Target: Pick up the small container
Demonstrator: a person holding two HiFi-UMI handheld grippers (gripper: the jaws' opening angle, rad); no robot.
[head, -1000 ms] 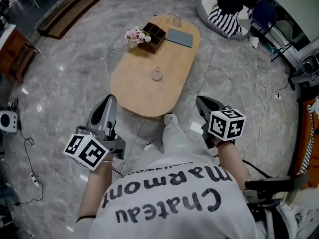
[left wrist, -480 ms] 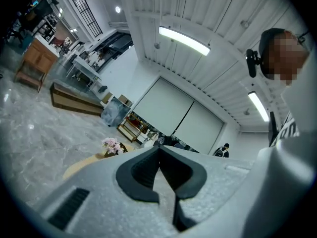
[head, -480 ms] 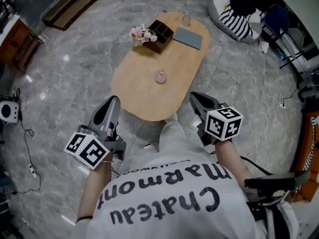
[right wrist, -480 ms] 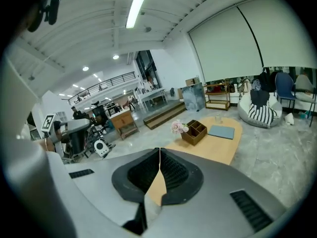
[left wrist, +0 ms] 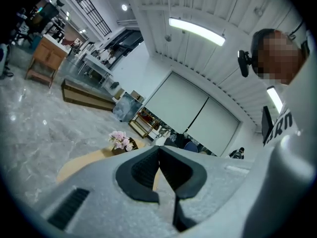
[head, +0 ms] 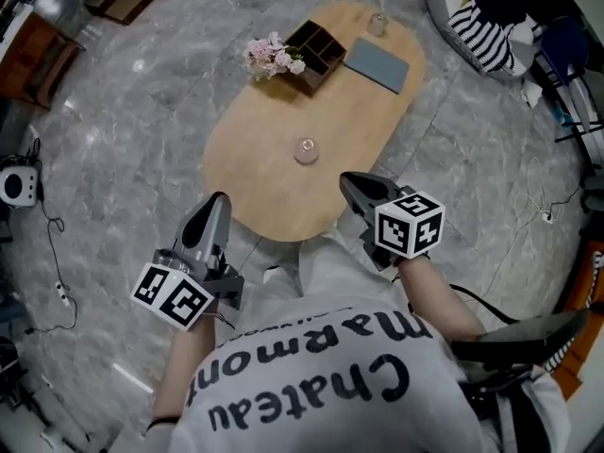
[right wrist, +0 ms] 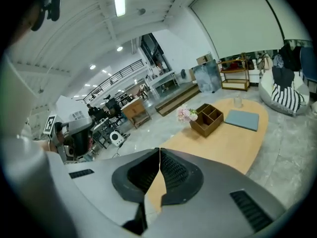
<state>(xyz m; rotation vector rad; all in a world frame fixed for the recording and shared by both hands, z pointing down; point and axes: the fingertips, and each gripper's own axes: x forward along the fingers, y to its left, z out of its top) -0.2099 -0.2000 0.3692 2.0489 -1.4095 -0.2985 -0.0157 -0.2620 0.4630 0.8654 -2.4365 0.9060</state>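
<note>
The small container (head: 305, 151), a little clear jar with a pinkish inside, stands mid-way along the oval wooden table (head: 264, 173). My right gripper (head: 346, 180) is shut and empty; its tip hangs over the table's near edge, just right of the jar and short of it. My left gripper (head: 217, 200) is shut too, empty, over the floor off the table's near left edge. Seen from each gripper, the left gripper (left wrist: 159, 148) and the right gripper (right wrist: 159, 150) have their jaw tips touching. The jar is hidden in both gripper views.
At the table's far end are a wooden divided box (head: 321, 47), pink flowers (head: 272, 57), a grey-blue pad (head: 377, 64) and a small glass (head: 378, 24). A striped cushion (head: 483, 28) lies beyond. A white speaker (head: 17, 186) and cables lie on the marble floor at the left.
Both grippers have moved forward toward the table and lower. The right one now reaches over the near edge; the left one stays over the floor. Both remain shut.
</note>
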